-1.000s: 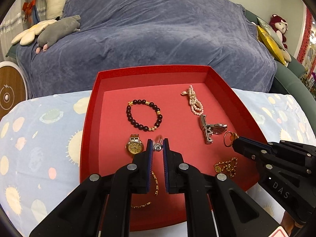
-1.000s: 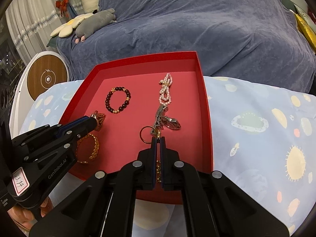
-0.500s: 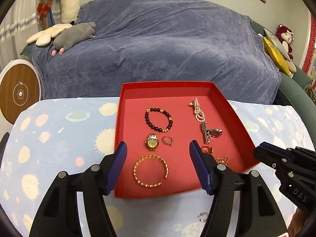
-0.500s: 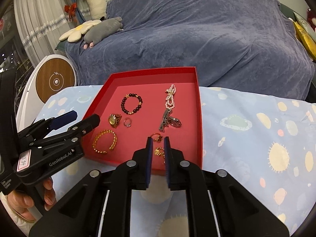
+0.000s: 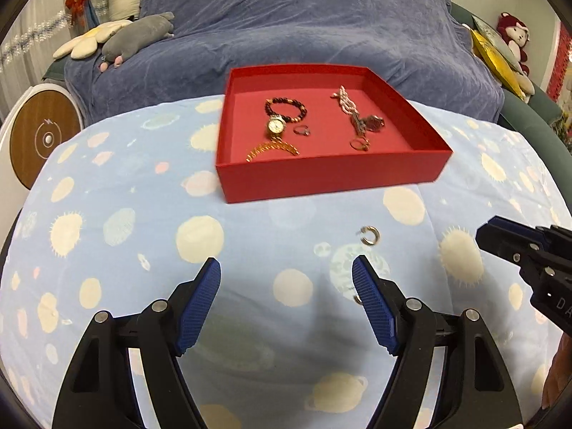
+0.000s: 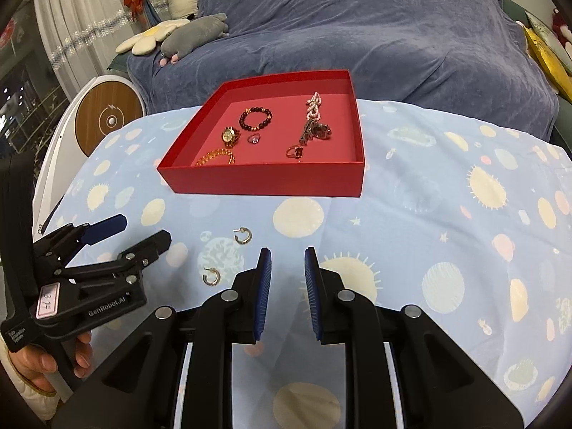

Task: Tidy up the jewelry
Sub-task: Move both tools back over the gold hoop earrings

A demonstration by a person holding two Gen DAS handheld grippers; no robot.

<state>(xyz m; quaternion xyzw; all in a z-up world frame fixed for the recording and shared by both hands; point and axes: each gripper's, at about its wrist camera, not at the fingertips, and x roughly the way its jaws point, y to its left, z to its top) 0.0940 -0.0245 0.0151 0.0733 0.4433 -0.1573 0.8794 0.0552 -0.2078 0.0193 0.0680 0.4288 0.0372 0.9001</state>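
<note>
Opening both empty claws, left claw (image 5: 286, 279) wide, right claw (image 6: 287, 268) narrowly, we hover short of the red tray (image 6: 264, 178); two hoop earrings (image 6: 243, 236) lie on the worktop nearer us than the tray, likely our next pickups.

The red tray's (image 5: 321, 175) near wall hid part of the gold bangle (image 5: 272, 149) from your left camera, your right finger (image 5: 371, 307) covered most of the nearer earring (image 5: 357, 299), and motion blurred the farther earring (image 5: 369, 235)

Under my grippers a pale blue tablecloth (image 6: 429, 186) printed with suns and planets is spreading. Beyond them a blue-covered sofa (image 5: 304, 25) is carrying a grey plush toy (image 5: 137, 35), off to my left.
</note>
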